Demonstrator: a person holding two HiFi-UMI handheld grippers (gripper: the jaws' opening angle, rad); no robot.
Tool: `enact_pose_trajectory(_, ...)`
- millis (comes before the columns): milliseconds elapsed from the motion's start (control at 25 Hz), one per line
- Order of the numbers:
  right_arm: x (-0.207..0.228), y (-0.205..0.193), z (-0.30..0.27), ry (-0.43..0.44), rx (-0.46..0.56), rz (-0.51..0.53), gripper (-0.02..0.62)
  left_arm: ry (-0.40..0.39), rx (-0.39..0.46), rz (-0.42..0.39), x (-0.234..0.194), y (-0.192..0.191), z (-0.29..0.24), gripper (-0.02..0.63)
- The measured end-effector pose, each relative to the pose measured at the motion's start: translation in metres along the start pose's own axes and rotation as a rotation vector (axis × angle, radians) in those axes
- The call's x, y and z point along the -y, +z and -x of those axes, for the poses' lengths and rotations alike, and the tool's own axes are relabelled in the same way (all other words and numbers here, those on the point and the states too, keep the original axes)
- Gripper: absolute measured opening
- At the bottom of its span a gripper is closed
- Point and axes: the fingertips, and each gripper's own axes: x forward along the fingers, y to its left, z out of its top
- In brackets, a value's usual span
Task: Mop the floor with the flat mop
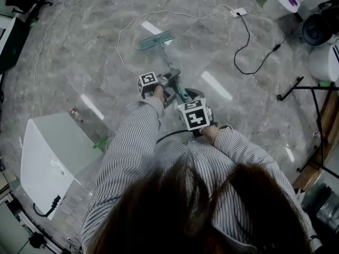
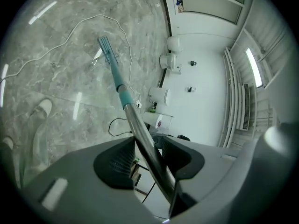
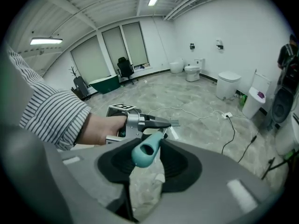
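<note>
Hair (image 1: 212, 210) and striped sleeves (image 1: 132, 152) filled the near edge of the head view, and just beyond them both hands met on the mop (image 1: 170, 67). The left gripper (image 2: 147, 155) had its fingers pinched on the bare metal pole (image 2: 140, 134), below the teal collar. The right gripper (image 3: 148, 155) had its fingers pressed onto the teal grip (image 3: 145, 152) at the pole's top end, close behind the left. From the hands the pole ran out toward 11 o'clock to the mop head (image 1: 157, 40), which lay flat on the grey marbled floor (image 1: 95, 52).

The mop looked light and stiff, so weight should not have been the trouble. The metal tube was smooth and would likely slide or twist in a loose pinch. The teal grip looked rubbery and was the surer hold. The mop head seemed to hinge at its neck, so it could flop if lifted. A wider spacing of the two holds would probably have steered it better.

A white cable (image 1: 127, 30) looped past the mop head at 10 o'clock, and a black cable (image 1: 249, 41) trailed at 1 o'clock; either might snag a stroke.

No brand or wording could be read. The marker cubes (image 1: 192, 115) bore only black-and-white squares. A white box (image 1: 50, 157) at 8 o'clock carried a label too small to read, and a bin (image 1: 280, 4) at 1 o'clock showed a purple mark.
</note>
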Motion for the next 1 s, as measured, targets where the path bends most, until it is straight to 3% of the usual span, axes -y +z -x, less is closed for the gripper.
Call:
enact_pose_trajectory(200, 0.023, 0.061, -0.054, 0.006, -0.018, 0.024, 0.127, -0.028, 0.063, 0.021, 0.025, 0.078, -0.03, 0.17)
enact_pose_trajectory(360, 0.036, 0.091, -0.075, -0.005, -0.004, 0.016, 0.124, -0.035, 0.073, 0.023, 0.041, 0.111, -0.045, 0.173)
enact_pose_trajectory(600, 0.044, 0.082, -0.079, -0.019, -0.016, 0.001, 0.12, -0.028, 0.056, 0.021, 0.035, 0.109, -0.052, 0.175)
enact_pose_trajectory(760, 0.042, 0.065, -0.075, -0.032, -0.034, -0.004, 0.118, -0.03, 0.093, 0.052, 0.024, 0.098, -0.048, 0.167)
enact_pose_trajectory(1000, 0.038, 0.04, -0.056, -0.033, -0.041, -0.001, 0.118, -0.031, 0.077, 0.04, 0.012, 0.069, -0.041, 0.167)
